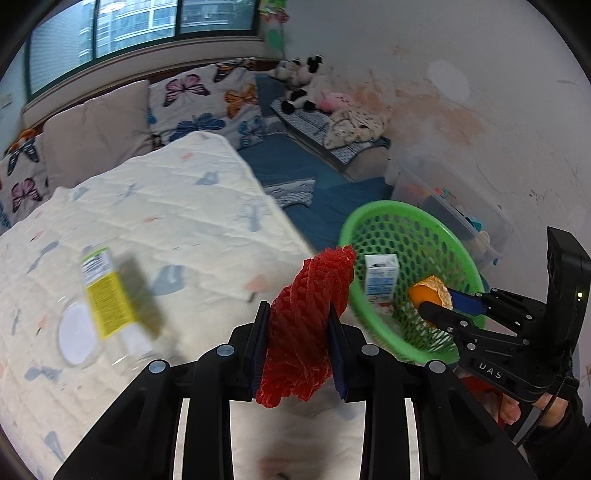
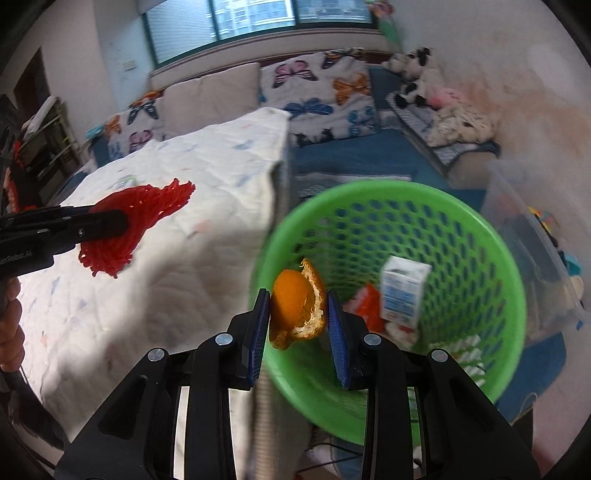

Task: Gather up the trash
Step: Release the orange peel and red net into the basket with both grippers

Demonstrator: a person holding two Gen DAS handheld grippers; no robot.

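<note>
Left wrist view: my left gripper [image 1: 298,334] clamps a red foam net [image 1: 308,325] over the white quilted bed [image 1: 177,206]; a blurred bottle [image 1: 105,302] lies left.

Right wrist view: my right gripper [image 2: 298,328] pinches an orange peel [image 2: 297,308] above the green basket [image 2: 480,236], window [image 2: 255,18] far behind.

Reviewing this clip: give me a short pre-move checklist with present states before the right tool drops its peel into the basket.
1. Right tool shut on orange peel: ok.
2. Peel over green basket opening: ok.
3. Basket has room beside milk carton: ok.
4. Left tool shut on red foam net: ok.
5. Net over the basket: not ok, it is above the quilt edge.
6. Bottle left on the quilt: not ok.
</note>
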